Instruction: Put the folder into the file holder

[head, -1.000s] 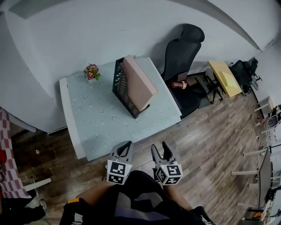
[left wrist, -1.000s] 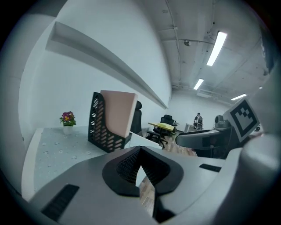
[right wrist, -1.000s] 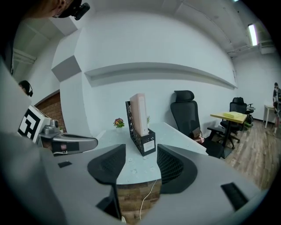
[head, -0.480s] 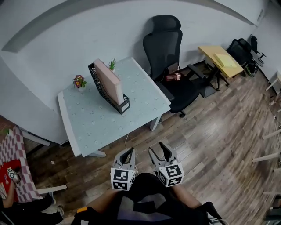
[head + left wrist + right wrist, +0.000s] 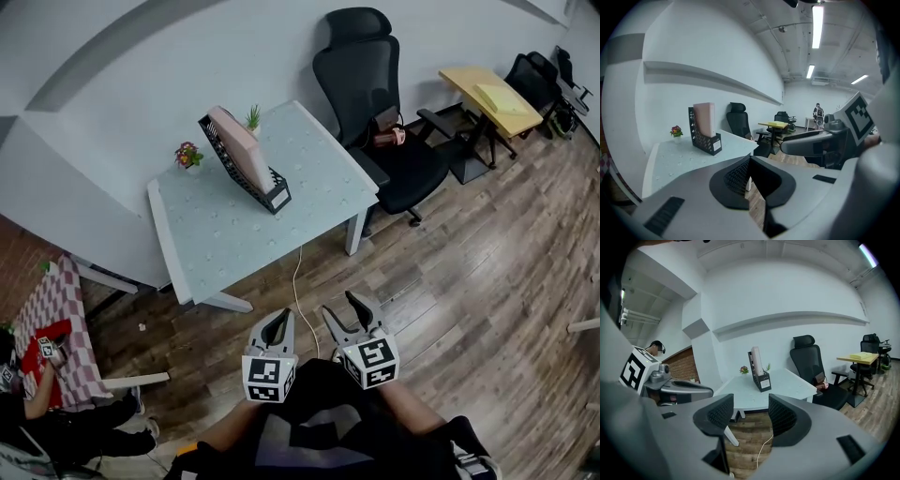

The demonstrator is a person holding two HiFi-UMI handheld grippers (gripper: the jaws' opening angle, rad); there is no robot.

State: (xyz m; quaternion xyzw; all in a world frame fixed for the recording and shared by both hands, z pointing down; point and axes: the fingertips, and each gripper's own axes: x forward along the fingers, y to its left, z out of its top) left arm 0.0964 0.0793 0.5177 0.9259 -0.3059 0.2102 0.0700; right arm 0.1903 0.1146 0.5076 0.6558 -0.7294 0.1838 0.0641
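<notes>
A pink folder stands inside the black mesh file holder on the pale table, far from both grippers. Low in the head view, close to the person's body and over the wooden floor, are my left gripper and my right gripper. The left gripper has its jaws together with nothing between them. The right gripper is open and empty. Both gripper views show the folder in the holder from a distance.
A black office chair stands at the table's right. A flower pot and a small plant sit near the holder. A white cable runs over the floor. A yellow table is far right, a red checked table far left.
The view has drawn back from the table, which now looks smaller and farther away. Both grippers stay low by the body, left shut and right open as before.
</notes>
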